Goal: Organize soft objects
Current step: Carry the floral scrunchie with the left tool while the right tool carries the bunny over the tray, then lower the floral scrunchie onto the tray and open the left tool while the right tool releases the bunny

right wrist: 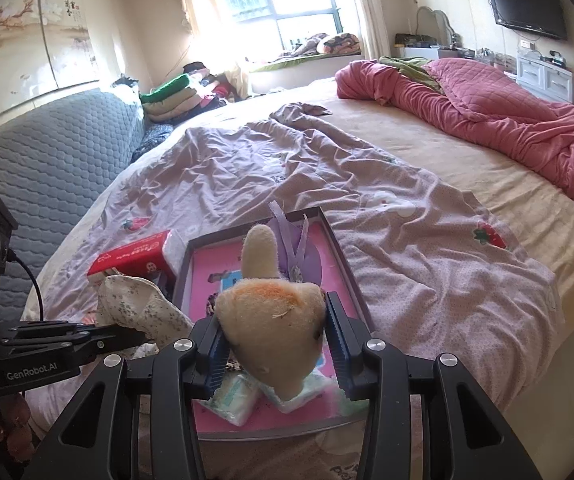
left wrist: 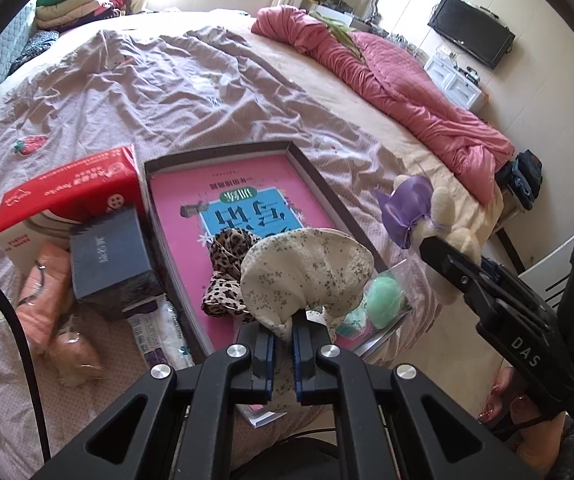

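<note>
Soft floral pouch (left wrist: 307, 276) pinched by one corner in the closed left gripper (left wrist: 283, 340), plush rabbit (right wrist: 273, 320) squeezed in the right gripper (right wrist: 275, 344); the pouch's thin hold could slip over the tray (left wrist: 223, 150).

Wall television (right wrist: 527, 6) (pink quilt (right wrist: 487, 116) below)

Blown-out daylight from the window (right wrist: 283, 4), fisheye-curved dark edges.

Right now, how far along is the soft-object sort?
Done: the leopard-print cloth and tissue packs already lie in the tray. In hand: left gripper shut on the floral pouch, right gripper shut on the plush toy, both above the tray. Left: releasing both.
</note>
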The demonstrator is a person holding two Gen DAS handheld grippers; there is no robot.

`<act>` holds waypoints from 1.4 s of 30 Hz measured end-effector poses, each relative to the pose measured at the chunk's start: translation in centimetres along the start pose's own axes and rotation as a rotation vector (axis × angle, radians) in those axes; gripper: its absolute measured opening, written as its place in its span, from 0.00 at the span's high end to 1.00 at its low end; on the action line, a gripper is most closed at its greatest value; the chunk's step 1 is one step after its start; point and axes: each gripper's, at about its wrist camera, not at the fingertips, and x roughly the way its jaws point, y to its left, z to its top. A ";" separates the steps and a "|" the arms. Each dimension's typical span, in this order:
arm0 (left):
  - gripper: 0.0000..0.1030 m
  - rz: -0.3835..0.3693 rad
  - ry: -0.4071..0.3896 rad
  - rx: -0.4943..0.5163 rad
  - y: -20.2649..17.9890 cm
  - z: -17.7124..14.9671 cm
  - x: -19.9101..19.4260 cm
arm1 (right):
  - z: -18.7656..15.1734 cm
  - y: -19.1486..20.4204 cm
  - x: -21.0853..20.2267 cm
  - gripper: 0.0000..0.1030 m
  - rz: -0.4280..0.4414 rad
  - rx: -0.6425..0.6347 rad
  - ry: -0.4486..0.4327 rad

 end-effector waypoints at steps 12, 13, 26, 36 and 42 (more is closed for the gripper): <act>0.93 0.018 0.076 -0.014 1.0 0.3 4.2 | -0.9 -0.3 2.4 0.57 -0.020 -0.014 0.050; 0.93 0.018 0.082 -0.017 1.2 0.4 4.6 | -1.0 -0.3 2.7 0.57 -0.024 -0.018 0.055; 0.93 0.041 0.127 -0.033 2.4 1.0 7.3 | -1.9 -0.1 5.6 0.57 -0.109 -0.078 0.105; 0.93 0.036 0.138 -0.032 2.6 1.3 7.8 | -2.6 -0.9 8.2 0.57 -0.169 -0.093 0.151; 0.93 0.038 0.142 -0.030 2.6 1.3 8.0 | -3.1 -0.7 9.6 0.56 -0.159 -0.108 0.190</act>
